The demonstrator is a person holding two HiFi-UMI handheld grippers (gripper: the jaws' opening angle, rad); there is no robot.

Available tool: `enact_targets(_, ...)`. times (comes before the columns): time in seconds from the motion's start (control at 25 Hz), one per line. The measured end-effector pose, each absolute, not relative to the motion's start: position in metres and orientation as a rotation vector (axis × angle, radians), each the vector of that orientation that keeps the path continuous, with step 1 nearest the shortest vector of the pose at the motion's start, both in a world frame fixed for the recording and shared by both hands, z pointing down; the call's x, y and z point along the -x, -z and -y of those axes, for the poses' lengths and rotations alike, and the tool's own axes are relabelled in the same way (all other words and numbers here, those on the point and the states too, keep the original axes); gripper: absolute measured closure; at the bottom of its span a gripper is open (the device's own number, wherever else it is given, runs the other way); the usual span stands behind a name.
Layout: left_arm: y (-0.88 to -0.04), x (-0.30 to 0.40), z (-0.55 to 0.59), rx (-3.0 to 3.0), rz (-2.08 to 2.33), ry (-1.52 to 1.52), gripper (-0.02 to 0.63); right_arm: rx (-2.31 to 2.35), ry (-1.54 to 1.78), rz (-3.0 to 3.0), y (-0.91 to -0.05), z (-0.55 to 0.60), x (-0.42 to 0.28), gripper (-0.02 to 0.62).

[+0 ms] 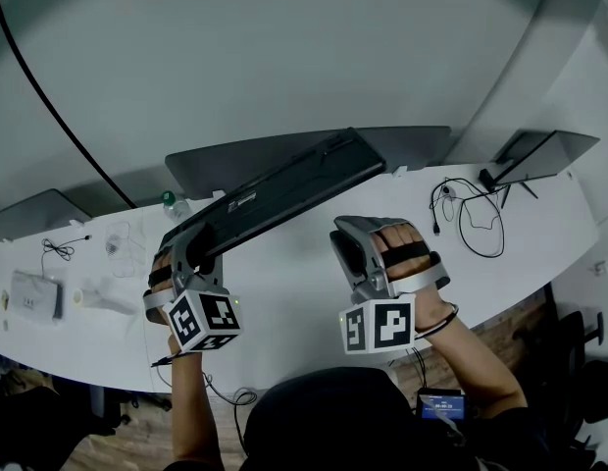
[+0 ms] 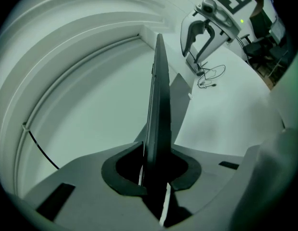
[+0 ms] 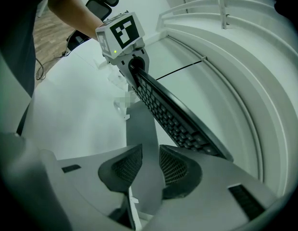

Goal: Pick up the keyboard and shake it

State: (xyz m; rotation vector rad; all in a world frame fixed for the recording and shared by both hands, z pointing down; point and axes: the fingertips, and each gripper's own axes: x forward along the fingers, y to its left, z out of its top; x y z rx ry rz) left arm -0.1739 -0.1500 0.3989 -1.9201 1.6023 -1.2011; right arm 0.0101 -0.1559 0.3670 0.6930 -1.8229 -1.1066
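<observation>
Left gripper (image 1: 191, 251) clamps the keyboard (image 1: 284, 192), lifted at centre frame. Right gripper (image 1: 351, 243) is narrowly parted and empty. Shaking likely follows.

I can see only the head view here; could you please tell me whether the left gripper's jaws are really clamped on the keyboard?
Observer: Yes. In the left gripper view the keyboard stands edge-on between the jaws of the left gripper, and they press on its end.
Operator: Thank you. Is the right gripper gripping it too?
Observer: No. The right gripper has its jaws apart with nothing between them; the keyboard runs past just to their right.
Operator: Which face of the keyboard looks toward that gripper?
Observer: The key side. Rows of keys show plainly in the right gripper view.
</observation>
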Motion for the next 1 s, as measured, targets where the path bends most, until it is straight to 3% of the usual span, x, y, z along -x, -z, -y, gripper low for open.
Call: enact_targets(1.0, -0.356, 0.114, 0.136, 2.536, -1.61, 0.487, 0.512, -0.758, 0.824, 2.118, -0.348, 0.17, -0.004, 0.474)
